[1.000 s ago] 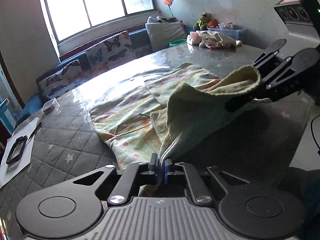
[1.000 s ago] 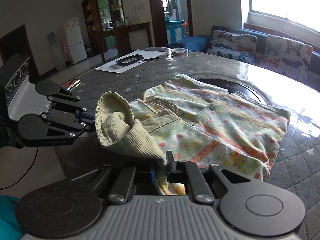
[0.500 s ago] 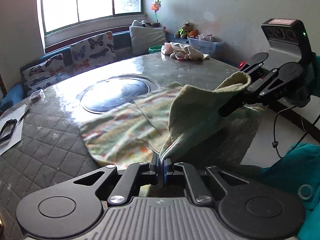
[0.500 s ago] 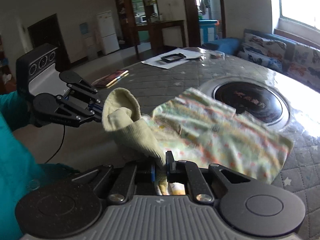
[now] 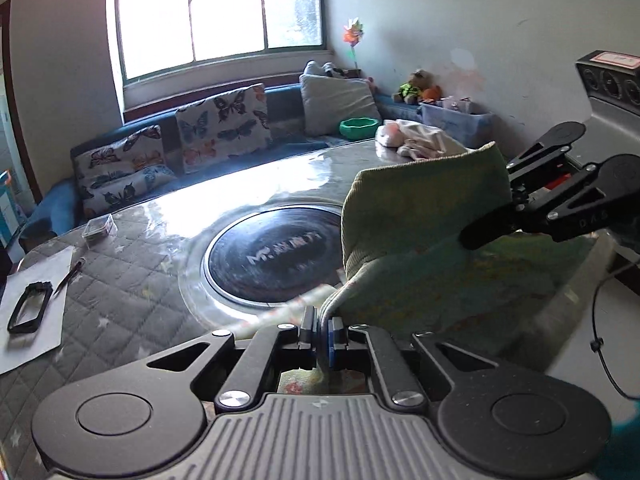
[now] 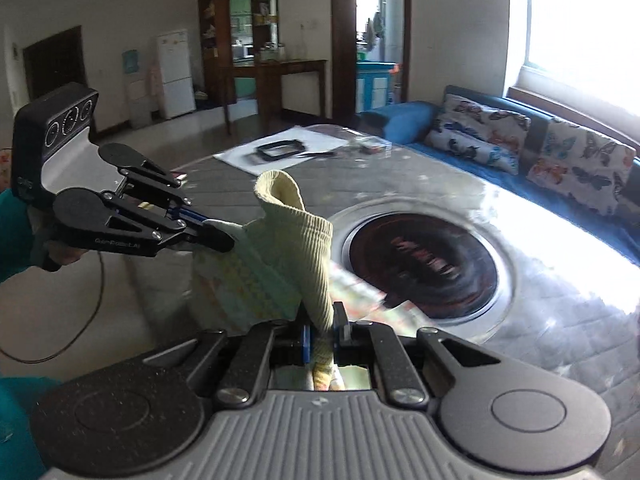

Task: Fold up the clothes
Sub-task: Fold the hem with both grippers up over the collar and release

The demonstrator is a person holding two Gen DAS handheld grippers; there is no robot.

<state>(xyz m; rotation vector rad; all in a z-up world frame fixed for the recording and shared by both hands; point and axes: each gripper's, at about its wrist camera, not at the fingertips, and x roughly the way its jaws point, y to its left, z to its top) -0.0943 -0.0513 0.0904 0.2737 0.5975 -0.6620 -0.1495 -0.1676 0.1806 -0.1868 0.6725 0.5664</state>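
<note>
A pale green-yellow patterned garment with a ribbed waistband (image 5: pixel 424 216) hangs between my two grippers, lifted off the round table. My left gripper (image 5: pixel 322 330) is shut on one end of the waistband. My right gripper (image 6: pixel 322 330) is shut on the other end (image 6: pixel 296 240). In the left wrist view the right gripper (image 5: pixel 516 216) shows at the right, clamped on the band. In the right wrist view the left gripper (image 6: pixel 208 232) shows at the left, clamped on the cloth. The lower part of the garment hangs below near the table's near edge.
The quilted grey table (image 5: pixel 132 280) has a dark round plate (image 5: pixel 276 256) in its middle. Paper with a black frame (image 5: pixel 30 312) lies at the left. A pile of clothes (image 5: pixel 416 142) sits at the far side. A sofa with butterfly cushions (image 5: pixel 216 128) stands behind.
Both grippers have lifted the garment up and pulled it back toward the table's near edge. The dark round plate, covered before, now shows bare.
</note>
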